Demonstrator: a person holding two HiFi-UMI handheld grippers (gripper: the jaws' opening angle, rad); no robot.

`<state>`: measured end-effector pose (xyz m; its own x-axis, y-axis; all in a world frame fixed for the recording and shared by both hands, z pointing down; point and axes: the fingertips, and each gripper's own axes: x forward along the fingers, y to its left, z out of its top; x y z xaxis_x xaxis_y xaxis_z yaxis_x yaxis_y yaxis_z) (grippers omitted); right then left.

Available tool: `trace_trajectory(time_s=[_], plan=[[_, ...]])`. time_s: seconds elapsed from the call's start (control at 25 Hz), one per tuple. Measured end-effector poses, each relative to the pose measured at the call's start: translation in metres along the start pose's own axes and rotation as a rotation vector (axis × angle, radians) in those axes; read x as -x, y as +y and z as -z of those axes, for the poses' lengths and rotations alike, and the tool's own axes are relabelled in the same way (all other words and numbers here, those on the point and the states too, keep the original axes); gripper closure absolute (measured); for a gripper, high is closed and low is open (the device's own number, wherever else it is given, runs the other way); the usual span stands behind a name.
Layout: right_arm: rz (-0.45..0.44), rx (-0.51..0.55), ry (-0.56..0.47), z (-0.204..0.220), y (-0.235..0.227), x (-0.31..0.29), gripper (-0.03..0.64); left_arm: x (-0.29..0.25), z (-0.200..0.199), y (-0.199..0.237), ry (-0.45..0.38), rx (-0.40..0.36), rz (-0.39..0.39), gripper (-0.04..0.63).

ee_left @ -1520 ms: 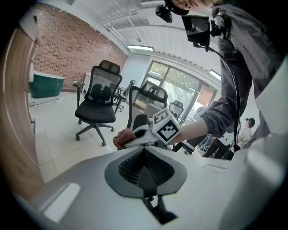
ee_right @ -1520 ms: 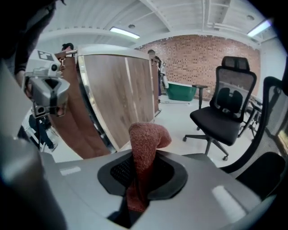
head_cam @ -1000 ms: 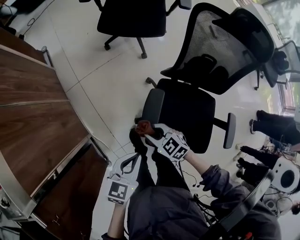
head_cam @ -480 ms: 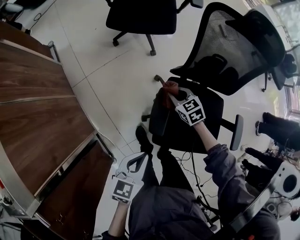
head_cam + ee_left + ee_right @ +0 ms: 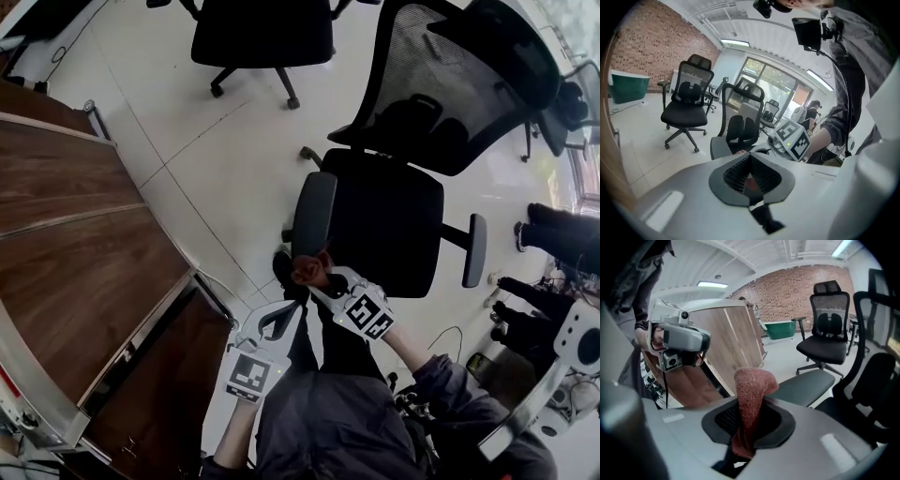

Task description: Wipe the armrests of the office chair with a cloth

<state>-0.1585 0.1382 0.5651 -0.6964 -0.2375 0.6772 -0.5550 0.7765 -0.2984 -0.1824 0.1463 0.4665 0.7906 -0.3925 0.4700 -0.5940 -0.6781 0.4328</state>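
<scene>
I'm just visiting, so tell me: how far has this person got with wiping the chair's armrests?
Done: the cloth is clamped in the right tongs, and half a second ago it was at the far end of the nearer armrest, so one pass along it looks made. In hand: the cloth is now by that armrest's near end. Left: the other armrest; the left tongs wait shut, empty.

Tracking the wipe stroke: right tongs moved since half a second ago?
Yes: right tongs, holding the cloth, pulled back along the armrest from far end to near end.
</scene>
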Motion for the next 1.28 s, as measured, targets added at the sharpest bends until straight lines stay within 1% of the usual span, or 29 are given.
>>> trace_trajectory(time_s=[0.04, 0.12, 0.2, 0.28, 0.44, 0.56, 0.68, 0.88, 0.96, 1.12, 1.28], plan=[[0.021, -0.034, -0.011, 0.005, -0.003, 0.005, 0.561, -0.002, 0.001, -0.002, 0.007, -0.005, 0.008, 0.580], [0.093, -0.120, -0.041, 0.014, -0.027, 0.015, 0.561, -0.006, 0.002, -0.006, 0.019, -0.013, 0.024, 0.580], [0.173, -0.215, -0.072, 0.023, -0.063, 0.021, 0.561, -0.009, 0.004, -0.010, 0.031, -0.022, 0.037, 0.580], [0.225, -0.303, -0.092, 0.032, -0.099, 0.020, 0.561, -0.011, 0.005, -0.015, 0.044, -0.028, 0.047, 0.580], [0.267, -0.439, -0.104, 0.054, -0.158, -0.004, 0.561, -0.013, 0.005, -0.019, 0.069, -0.037, 0.049, 0.580], [0.240, -0.526, -0.102, 0.069, -0.184, -0.030, 0.561, -0.015, 0.006, -0.018, 0.088, -0.040, 0.045, 0.580], [0.203, -0.544, -0.077, 0.080, -0.197, -0.059, 0.561, -0.019, 0.010, -0.015, 0.109, -0.028, 0.029, 0.580], [0.200, -0.506, 0.061, 0.114, -0.210, -0.108, 0.561, -0.026, 0.013, -0.019, 0.132, -0.003, 0.013, 0.580], [0.196, -0.513, 0.083, 0.119, -0.213, -0.117, 0.561, -0.030, 0.010, -0.022, 0.141, -0.006, 0.016, 0.580], [0.164, -0.505, 0.071, 0.111, -0.212, -0.115, 0.561, -0.041, 0.004, -0.024, 0.146, -0.009, 0.016, 0.580], [0.109, -0.533, -0.024, 0.090, -0.195, -0.085, 0.561, -0.048, -0.003, -0.028, 0.131, -0.002, 0.010, 0.580]])
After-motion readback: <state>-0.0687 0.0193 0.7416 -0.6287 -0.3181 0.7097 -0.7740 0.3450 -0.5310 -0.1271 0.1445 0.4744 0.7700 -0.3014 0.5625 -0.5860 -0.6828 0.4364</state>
